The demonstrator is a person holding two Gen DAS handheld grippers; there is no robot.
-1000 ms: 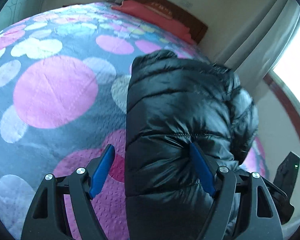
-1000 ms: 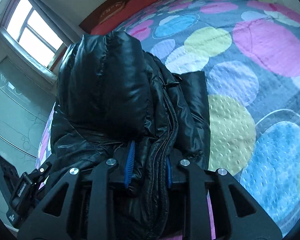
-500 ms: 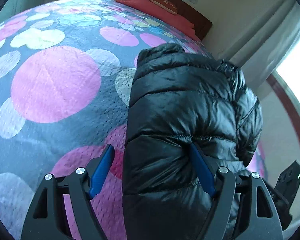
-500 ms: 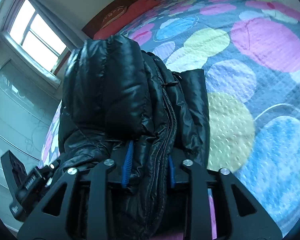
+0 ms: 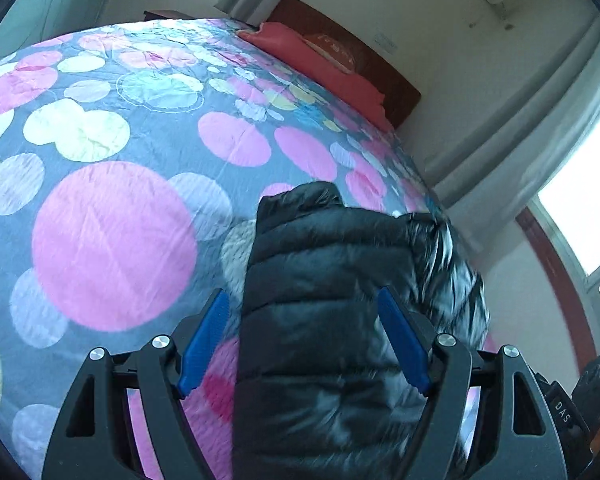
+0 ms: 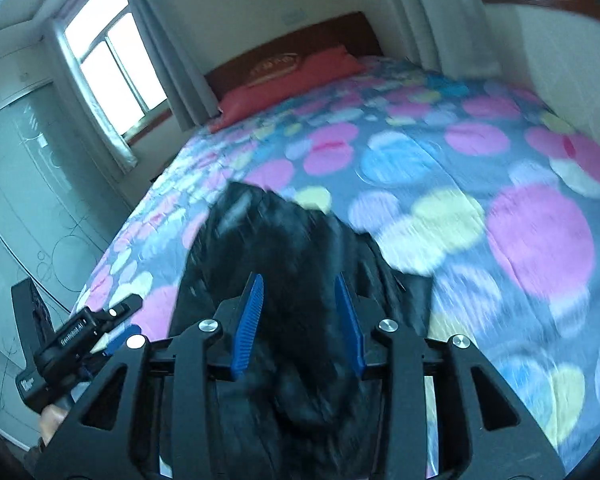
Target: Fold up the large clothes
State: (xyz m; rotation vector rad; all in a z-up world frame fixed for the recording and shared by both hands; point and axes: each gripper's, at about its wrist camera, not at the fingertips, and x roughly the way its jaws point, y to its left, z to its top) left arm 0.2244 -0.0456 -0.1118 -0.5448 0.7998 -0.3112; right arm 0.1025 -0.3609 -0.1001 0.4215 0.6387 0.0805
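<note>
A folded black puffer jacket (image 5: pixel 328 264) lies on the spotted bedspread (image 5: pixel 112 240) near the bed's edge. My left gripper (image 5: pixel 304 340) hovers over its near end, jaws wide. Its left pad is clear of the cloth; its right pad is at the jacket's flank without squeezing. In the right wrist view the jacket (image 6: pixel 284 240) is blurred and lies below my right gripper (image 6: pixel 300 320). Both blue pads (image 6: pixel 252 320) show bare and nothing is pinched between them. The left gripper (image 6: pixel 80 336) also shows there, at the lower left.
A red pillow (image 6: pixel 292 80) and a dark wooden headboard (image 6: pixel 300 36) stand at the far end of the bed. A window (image 6: pixel 112 60) with grey curtains and a glass wardrobe front (image 6: pixel 16 200) lie left of the bed. The bedspread (image 6: pixel 520 240) stretches right of the jacket.
My right gripper's jaws have parted off the jacket's zip edge and it has lifted away. My left gripper has risen too. The jacket stays folded on the bed.
</note>
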